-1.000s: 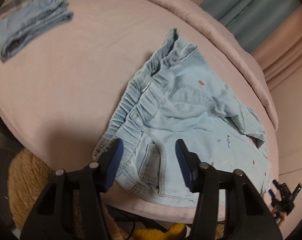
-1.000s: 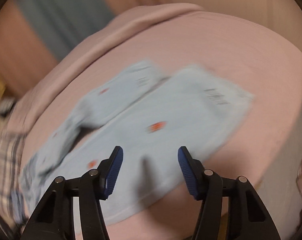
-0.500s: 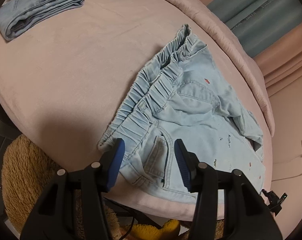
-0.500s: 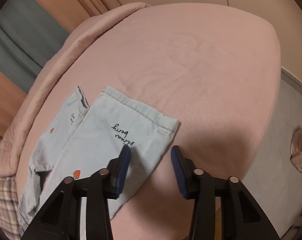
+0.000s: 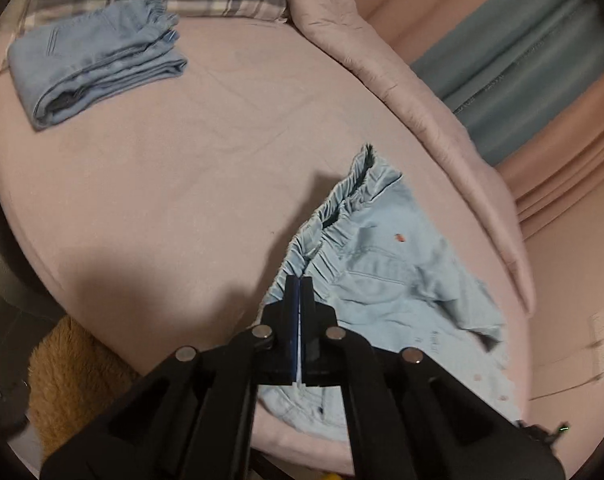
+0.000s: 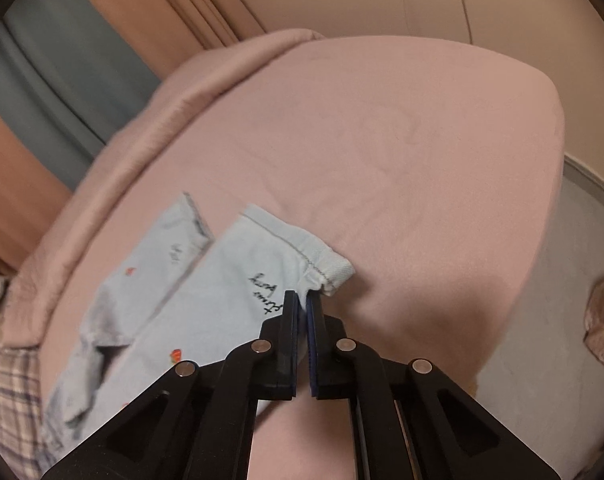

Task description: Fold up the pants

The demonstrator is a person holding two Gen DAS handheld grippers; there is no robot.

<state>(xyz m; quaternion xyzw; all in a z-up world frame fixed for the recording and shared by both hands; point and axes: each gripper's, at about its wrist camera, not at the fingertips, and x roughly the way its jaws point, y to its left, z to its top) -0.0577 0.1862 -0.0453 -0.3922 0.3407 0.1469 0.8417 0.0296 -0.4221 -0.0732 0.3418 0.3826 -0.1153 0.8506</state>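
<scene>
Left wrist view: your left tool (image 5: pixel 299 286) has just closed and pinches the waistband of the pants (image 5: pixel 385 280), which lie on the bed (image 5: pixel 162 180).

Right wrist view: your right tool (image 6: pixel 302 300) has just closed on 1 leg hem (image 6: pixel 321 270).

Step in hand: grasping both ends. Next, judged: lift together and carry the near half over the far half.

Bare pink bed (image 5: pixel 182 184) separates folded jeans (image 5: pixel 98 64) from pants (image 5: pixel 389 276)
</scene>
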